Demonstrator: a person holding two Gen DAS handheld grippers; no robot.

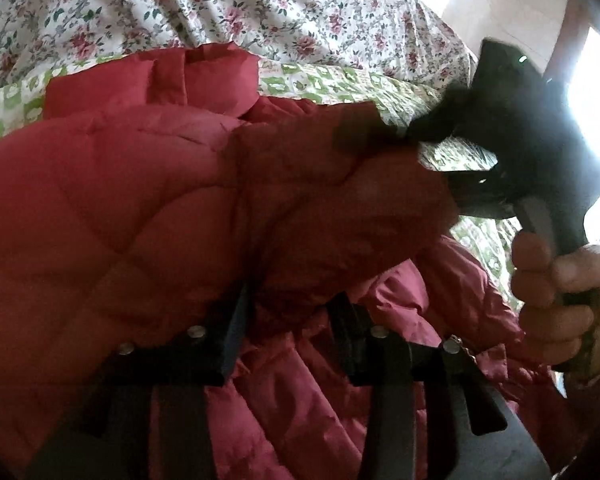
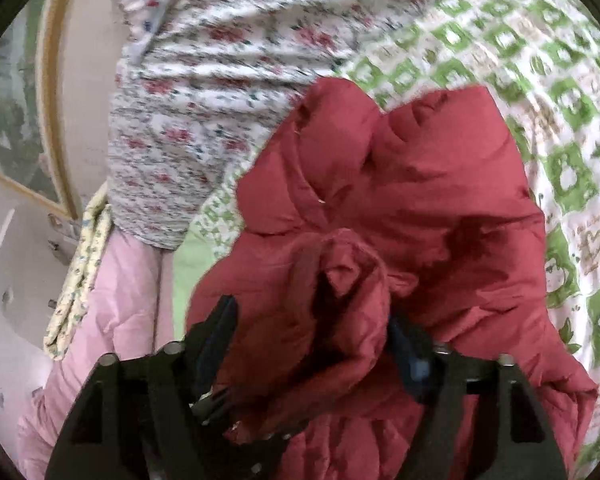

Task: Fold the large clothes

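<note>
A red quilted puffer jacket (image 1: 148, 200) lies bunched on a bed. My left gripper (image 1: 288, 320) is shut on a thick fold of the jacket, which bulges up between and over its fingers. In the left wrist view my right gripper (image 1: 432, 148) comes in from the right, held by a hand (image 1: 560, 292), and its tips pinch the jacket's edge. In the right wrist view the red jacket (image 2: 420, 184) fills the middle, and my right gripper (image 2: 312, 320) is shut on a bunched fold of it.
The bed has a green and white patterned sheet (image 2: 540, 80). A floral quilt (image 1: 180, 8) is piled behind the jacket and also shows in the right wrist view (image 2: 188, 100). A pink quilted cover (image 2: 112, 300) and a white wall lie at the left. A bright window (image 1: 596, 92) is at the right.
</note>
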